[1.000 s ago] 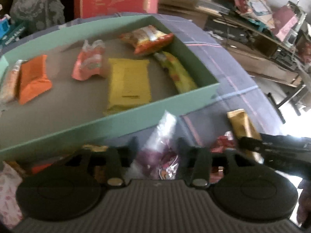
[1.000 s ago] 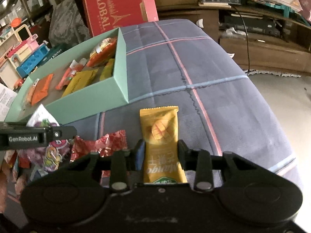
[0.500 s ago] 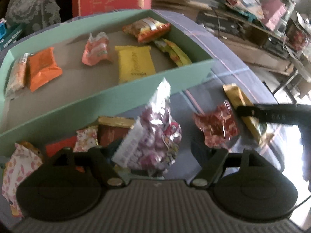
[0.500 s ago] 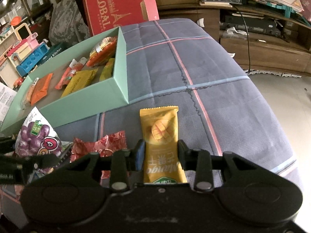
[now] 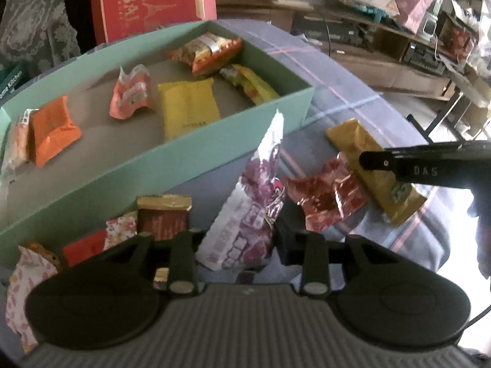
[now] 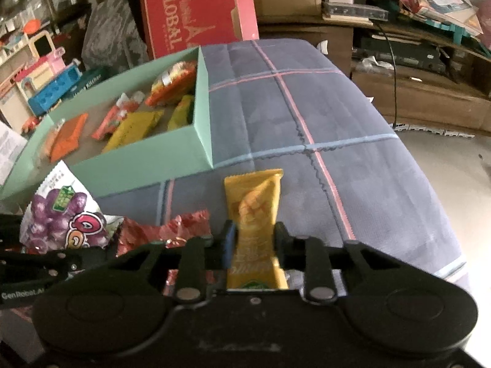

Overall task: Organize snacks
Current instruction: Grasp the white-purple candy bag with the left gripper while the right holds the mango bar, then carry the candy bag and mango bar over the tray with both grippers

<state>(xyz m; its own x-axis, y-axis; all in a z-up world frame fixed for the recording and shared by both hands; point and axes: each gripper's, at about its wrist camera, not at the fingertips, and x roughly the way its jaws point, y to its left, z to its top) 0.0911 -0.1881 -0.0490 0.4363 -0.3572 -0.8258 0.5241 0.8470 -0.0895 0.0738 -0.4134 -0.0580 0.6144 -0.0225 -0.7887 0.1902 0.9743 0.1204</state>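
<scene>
A mint-green box (image 5: 172, 165) on the plaid cloth holds several snack packets; it also shows in the right wrist view (image 6: 147, 162). My left gripper (image 5: 239, 239) is shut on a white and purple grape-candy bag (image 5: 248, 214) and holds it upright in front of the box's near wall. The bag also shows at the left of the right wrist view (image 6: 61, 211). My right gripper (image 6: 253, 242) is shut on a yellow mango snack bar (image 6: 253, 211), also seen in the left wrist view (image 5: 371, 168). A crumpled red wrapper (image 5: 325, 196) lies between the two grippers.
More packets lie on the cloth left of my left gripper, among them a brown one (image 5: 162, 214) and a pink-patterned one (image 5: 24, 279). A red cardboard carton (image 6: 196, 9) stands behind the box. Cluttered shelves (image 6: 414, 46) line the far right.
My left gripper has pulled back from the box and lifted the grape bag, after opening wider half a second ago. The right gripper stays closed on the mango bar, which has tilted up slightly.
</scene>
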